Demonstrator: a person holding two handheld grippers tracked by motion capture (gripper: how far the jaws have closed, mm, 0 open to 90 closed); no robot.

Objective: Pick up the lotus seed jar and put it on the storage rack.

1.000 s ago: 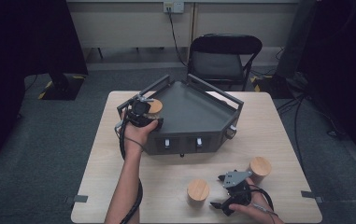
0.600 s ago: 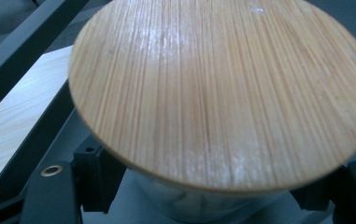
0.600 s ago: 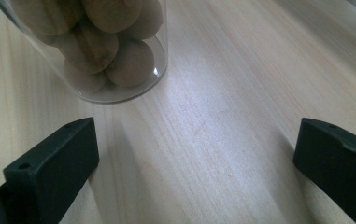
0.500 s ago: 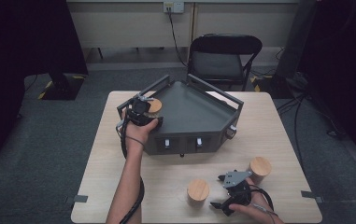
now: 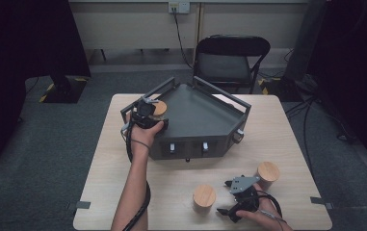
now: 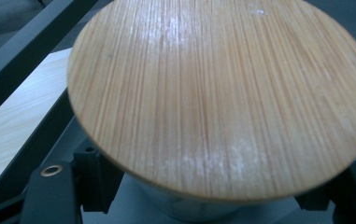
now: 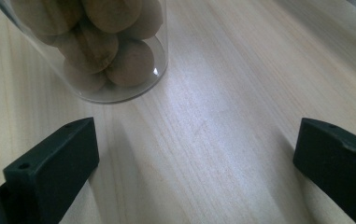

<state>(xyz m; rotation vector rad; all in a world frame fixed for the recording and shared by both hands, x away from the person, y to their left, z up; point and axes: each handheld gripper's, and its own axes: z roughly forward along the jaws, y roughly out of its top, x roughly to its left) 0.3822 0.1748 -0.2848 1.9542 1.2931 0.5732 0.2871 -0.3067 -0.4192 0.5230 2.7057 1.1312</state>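
Note:
A glass jar with a round bamboo lid (image 5: 160, 108) (image 6: 217, 88) sits at the left corner of the dark grey tray (image 5: 205, 120). My left gripper (image 5: 153, 110) (image 6: 213, 207) is shut on its glass body just under the lid, with a jaw on each side. Near the table's front edge my right gripper (image 5: 224, 197) (image 7: 194, 158) stands open over bare wood. It lies between two more bamboo-lidded jars, one to its left (image 5: 204, 196) and one behind it to the right (image 5: 268, 172). In the right gripper view a clear jar (image 7: 105, 46) of round brown pieces stands just beyond the left jaw, apart from it.
The tray has raised black rails (image 6: 31, 42) and two small latches (image 5: 188, 147) on its front wall, and takes up the table's (image 5: 109, 183) far middle. A folding chair (image 5: 231, 57) stands behind the table. Bare light wood lies at the front left.

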